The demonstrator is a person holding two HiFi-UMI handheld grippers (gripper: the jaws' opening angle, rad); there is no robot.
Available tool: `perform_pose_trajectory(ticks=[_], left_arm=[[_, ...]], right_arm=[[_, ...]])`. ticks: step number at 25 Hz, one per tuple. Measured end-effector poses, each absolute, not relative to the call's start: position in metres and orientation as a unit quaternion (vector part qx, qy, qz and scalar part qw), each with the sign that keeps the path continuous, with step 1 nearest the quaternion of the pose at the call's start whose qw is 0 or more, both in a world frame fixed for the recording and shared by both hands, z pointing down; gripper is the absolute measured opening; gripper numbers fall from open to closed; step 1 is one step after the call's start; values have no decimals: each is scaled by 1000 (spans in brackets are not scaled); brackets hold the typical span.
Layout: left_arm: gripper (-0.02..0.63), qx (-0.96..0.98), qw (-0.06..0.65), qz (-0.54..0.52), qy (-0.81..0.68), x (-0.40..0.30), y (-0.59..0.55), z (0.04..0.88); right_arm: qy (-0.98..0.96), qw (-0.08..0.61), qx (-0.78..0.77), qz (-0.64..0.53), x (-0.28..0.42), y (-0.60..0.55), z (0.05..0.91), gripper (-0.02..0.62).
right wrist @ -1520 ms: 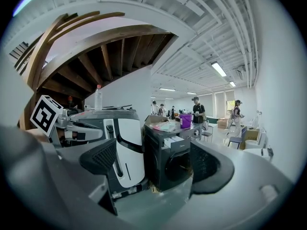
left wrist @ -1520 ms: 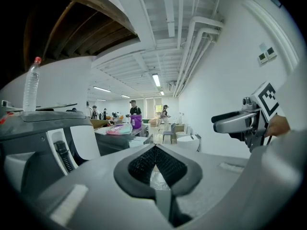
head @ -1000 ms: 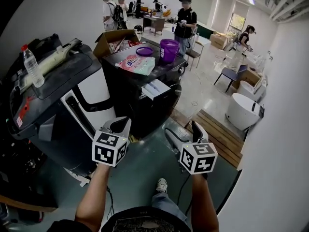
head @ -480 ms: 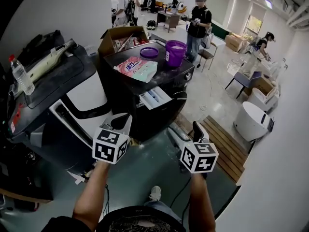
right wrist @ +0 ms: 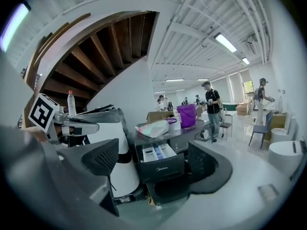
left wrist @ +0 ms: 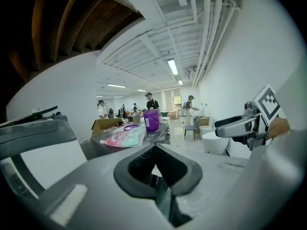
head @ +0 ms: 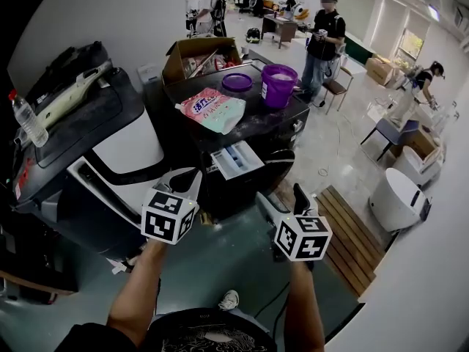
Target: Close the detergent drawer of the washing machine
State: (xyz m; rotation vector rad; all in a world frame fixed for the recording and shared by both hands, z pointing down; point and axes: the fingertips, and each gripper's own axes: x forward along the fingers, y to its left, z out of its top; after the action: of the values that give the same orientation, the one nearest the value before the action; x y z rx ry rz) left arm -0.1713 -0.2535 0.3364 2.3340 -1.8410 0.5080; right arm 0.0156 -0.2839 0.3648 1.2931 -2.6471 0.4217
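Observation:
The black washing machine (head: 287, 120) stands ahead of me with its detergent drawer (head: 236, 160) pulled out, white compartments showing. My left gripper (head: 187, 179) hovers just left of the drawer, a little short of it, with its jaws shut and nothing between them. My right gripper (head: 278, 195) hangs to the right of the drawer, below its level, jaws open and empty. In the right gripper view the drawer (right wrist: 160, 163) sits framed between the spread pads of the right gripper (right wrist: 153, 152), still some way off. The left gripper (left wrist: 154, 150) points at the machine top (left wrist: 144, 137).
A pink detergent pouch (head: 211, 108), a purple bucket (head: 278, 84) and a purple lid (head: 237, 82) lie on the machine top, a cardboard box (head: 201, 56) behind. A white-and-black appliance (head: 124, 145) stands left. A wooden platform (head: 352, 233) lies right. People (head: 322, 39) stand beyond.
The washing machine and its drawer have slid lower and nearer in the head view. Both grippers keep the same pose and jaw state. The drawer stays pulled out.

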Motion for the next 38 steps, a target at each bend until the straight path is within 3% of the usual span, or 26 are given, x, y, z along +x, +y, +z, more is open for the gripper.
perform_pose_trajectory(ticks=[18, 38], left_arm=[[0, 758, 67, 231, -607, -151, -296, 365], [0, 780, 61, 266, -563, -156, -346, 423]], right_arm=[[-890, 43, 396, 222, 19, -334, 422, 442], [-862, -53, 358, 354, -27, -364, 519, 423]])
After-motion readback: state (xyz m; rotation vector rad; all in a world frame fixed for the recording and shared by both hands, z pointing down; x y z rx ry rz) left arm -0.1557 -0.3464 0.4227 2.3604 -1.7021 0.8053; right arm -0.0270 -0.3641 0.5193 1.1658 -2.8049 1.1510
